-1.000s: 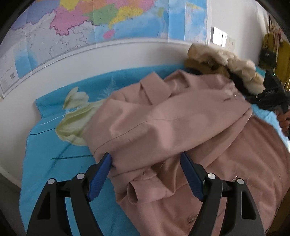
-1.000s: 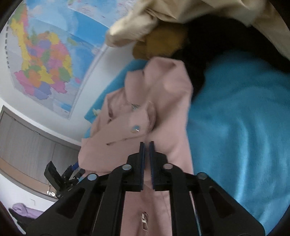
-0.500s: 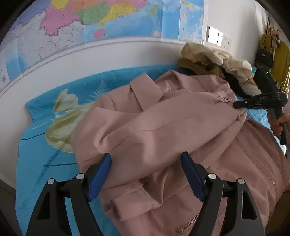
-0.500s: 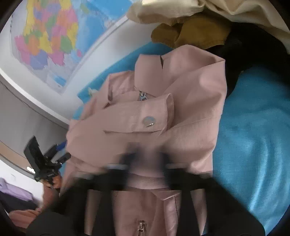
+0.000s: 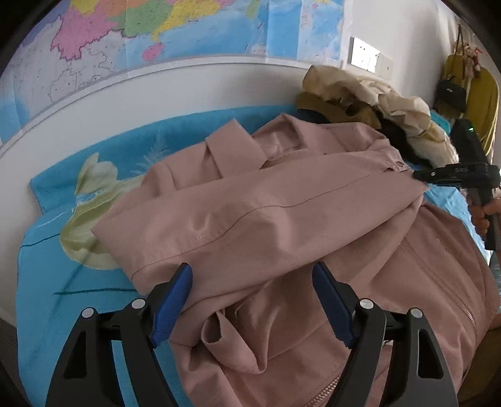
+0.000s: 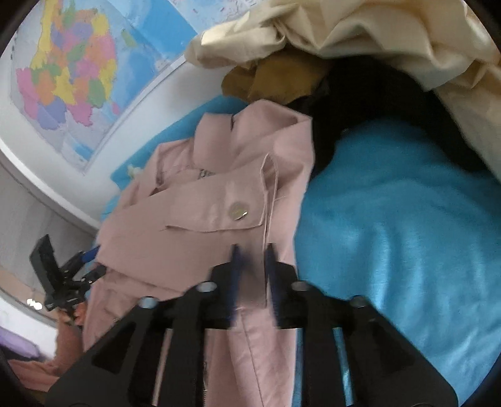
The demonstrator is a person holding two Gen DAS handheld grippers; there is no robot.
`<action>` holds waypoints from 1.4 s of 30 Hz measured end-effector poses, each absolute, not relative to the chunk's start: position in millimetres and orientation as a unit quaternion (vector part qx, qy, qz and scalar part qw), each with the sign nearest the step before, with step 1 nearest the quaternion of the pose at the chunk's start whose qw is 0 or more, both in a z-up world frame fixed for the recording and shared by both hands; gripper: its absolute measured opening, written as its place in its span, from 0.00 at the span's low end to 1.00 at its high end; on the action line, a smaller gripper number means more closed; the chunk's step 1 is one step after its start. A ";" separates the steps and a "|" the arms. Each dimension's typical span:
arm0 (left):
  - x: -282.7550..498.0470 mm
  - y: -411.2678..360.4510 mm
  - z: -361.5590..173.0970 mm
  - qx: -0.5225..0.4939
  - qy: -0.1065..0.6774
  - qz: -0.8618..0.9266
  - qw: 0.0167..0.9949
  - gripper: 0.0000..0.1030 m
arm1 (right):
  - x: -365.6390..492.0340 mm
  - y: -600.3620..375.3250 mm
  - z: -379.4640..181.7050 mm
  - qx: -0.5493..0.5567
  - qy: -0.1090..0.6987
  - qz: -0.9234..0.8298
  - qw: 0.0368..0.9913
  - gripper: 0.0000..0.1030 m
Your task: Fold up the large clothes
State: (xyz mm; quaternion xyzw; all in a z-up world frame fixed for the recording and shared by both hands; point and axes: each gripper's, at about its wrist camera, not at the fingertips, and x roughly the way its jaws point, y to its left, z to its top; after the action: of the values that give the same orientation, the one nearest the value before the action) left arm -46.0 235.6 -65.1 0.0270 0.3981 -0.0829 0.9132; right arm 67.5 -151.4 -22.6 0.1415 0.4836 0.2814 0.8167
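**A:** ok so what's the layout? Biggest stuff first pls.

**B:** Wall map (image 5: 188,28) fills the whole background, way beyond both grippers. Under everything there's a blue blanket (image 5: 53,281) with a pale flower print. It shows to the left of the left gripper (image 5: 250,300), and it's the big bare blue patch to the right of the right gripper (image 6: 252,269).

**A:** and the actual garment?

**B:** Pink jacket (image 5: 281,219), spread on the blanket right ahead of the left gripper. One sleeve is laid across the body, and the sleeve's edge sits between the left gripper's blue pads (image 5: 170,300). The jaws are spread wide though, nothing pinched, so it's let go.

**A:** Right one?

**B:** It's at the cuff end of that sleeve. Its jaws have just been opening. They're blurry, a narrow gap now, with pink fabric running between them. I don't see the pads pressing on it, so I'd say released.

**A:** anything else around?

**B:** Pile of clothes (image 6: 360,37) beyond the right gripper: cream on top, mustard and black under it, touching the jacket's collar. Smallest bit: the silver snap button (image 6: 238,210) on the cuff tab, just ahead of the right gripper's tips.
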 end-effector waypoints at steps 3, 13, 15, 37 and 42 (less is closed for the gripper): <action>-57.0 244.3 -55.6 0.019 0.381 -0.086 0.920 0.74 | 61.7 -153.3 -5.1 0.134 0.455 0.271 0.838 0.32; -79.1 281.9 -52.2 -0.019 0.381 -0.037 0.924 0.75 | 67.3 -109.6 -17.3 0.084 0.474 0.302 0.823 0.58; -79.2 278.4 -56.4 -0.015 0.385 -0.040 0.922 0.75 | 70.8 -110.1 -23.2 0.086 0.483 0.305 0.816 0.16; -134.1 275.2 -68.1 -0.065 0.408 -0.015 0.910 0.73 | 35.1 -95.1 -12.9 0.025 0.458 0.326 0.827 0.40; -143.0 255.2 -75.1 -0.053 0.420 0.006 0.906 0.73 | 29.6 -97.0 -21.4 0.016 0.461 0.313 0.830 0.37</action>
State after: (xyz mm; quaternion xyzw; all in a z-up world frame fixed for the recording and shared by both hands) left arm -143.0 255.2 -75.1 -0.0526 0.4200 0.0055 0.9060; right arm 29.6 -97.0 -21.4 0.0157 0.4614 0.3132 0.8299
